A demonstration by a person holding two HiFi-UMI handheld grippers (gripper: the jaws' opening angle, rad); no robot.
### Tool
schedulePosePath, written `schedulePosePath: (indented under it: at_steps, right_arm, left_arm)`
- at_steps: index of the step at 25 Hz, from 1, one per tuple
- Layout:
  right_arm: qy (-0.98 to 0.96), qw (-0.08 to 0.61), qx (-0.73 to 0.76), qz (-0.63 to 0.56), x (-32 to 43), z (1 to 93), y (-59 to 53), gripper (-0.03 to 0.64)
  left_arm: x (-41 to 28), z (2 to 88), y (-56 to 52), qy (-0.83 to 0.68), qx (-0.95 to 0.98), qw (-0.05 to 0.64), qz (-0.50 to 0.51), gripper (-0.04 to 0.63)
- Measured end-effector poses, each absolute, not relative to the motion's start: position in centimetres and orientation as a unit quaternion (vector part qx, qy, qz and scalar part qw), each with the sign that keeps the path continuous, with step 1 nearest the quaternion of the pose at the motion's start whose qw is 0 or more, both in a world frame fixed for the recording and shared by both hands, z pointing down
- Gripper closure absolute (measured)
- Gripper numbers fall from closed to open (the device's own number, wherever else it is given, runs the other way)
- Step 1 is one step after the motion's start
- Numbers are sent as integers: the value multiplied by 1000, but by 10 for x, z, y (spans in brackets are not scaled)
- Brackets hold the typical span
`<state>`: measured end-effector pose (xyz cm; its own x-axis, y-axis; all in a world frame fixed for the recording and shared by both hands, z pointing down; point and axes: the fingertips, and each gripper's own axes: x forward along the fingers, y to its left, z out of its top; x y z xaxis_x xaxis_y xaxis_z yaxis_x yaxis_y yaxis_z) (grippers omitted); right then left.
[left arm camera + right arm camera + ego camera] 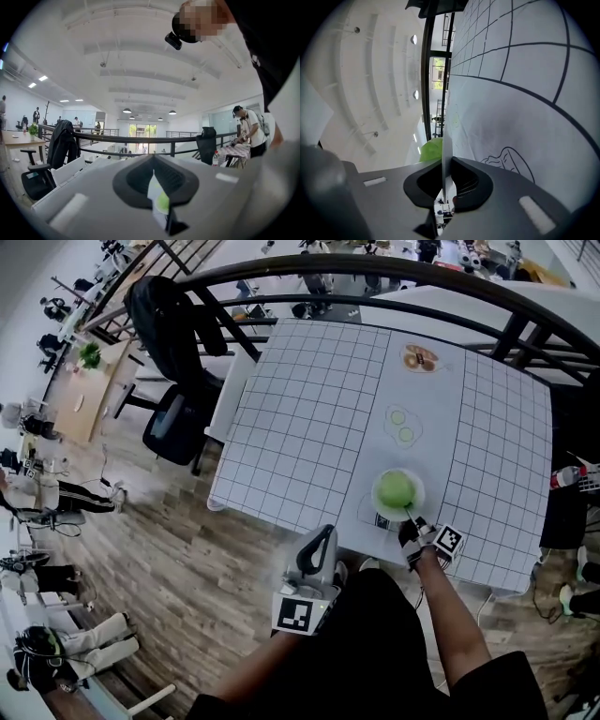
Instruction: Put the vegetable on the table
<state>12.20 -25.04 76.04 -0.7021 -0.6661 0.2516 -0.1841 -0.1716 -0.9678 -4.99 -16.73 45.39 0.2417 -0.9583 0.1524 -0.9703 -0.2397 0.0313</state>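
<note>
Gripping the rim of a white plate (420, 495), the right gripper (411, 522) holds the round green vegetable (395, 488) on it at the table's (309, 409) near edge in the head view; the left gripper (323, 533) hangs beside that edge.

Left gripper view: the jaws are together with nothing between them.

Right gripper view: the jaws pinch the plate's thin edge (446, 140), with the vegetable (430, 149) just behind.

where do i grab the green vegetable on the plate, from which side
Likely across its widest middle, from above. The green vegetable is a round ball centred on the white plate, so a low sideways approach would meet the rim. The right gripper is clamped on the plate's near rim, leaving the left gripper to take it.
</note>
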Motion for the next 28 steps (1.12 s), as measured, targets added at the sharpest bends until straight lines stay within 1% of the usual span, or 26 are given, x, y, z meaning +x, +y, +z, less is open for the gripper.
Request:
schedulePosePath:
  at_steps: [4,9,12,16,22,28]
  right_arm:
    - [600,171,-358,-694,122,772,-246,594]
    - [598,195,-347,-695,122,774,-250,594]
    - [596,188,-357,-694,123,778,-248,592]
    - [596,191,-355,-694,124,785,-244,591]
    - [558,179,-385,-713,124,791,-236,595]
    - [534,200,-406,-714,125,794,-235,595]
  left_arm:
    - [-47,457,-170,-608,789,64,56,586]
    - [-49,462,-168,-611,786,71,63,586]
    - [-57,455,-167,-624,777,63,57,586]
    - [-60,463,-160,-632,769,76,55,586]
    - [-60,461,-160,-624,776,74,49,586]
    - [-65,460,-156,-623,777,81,48,586]
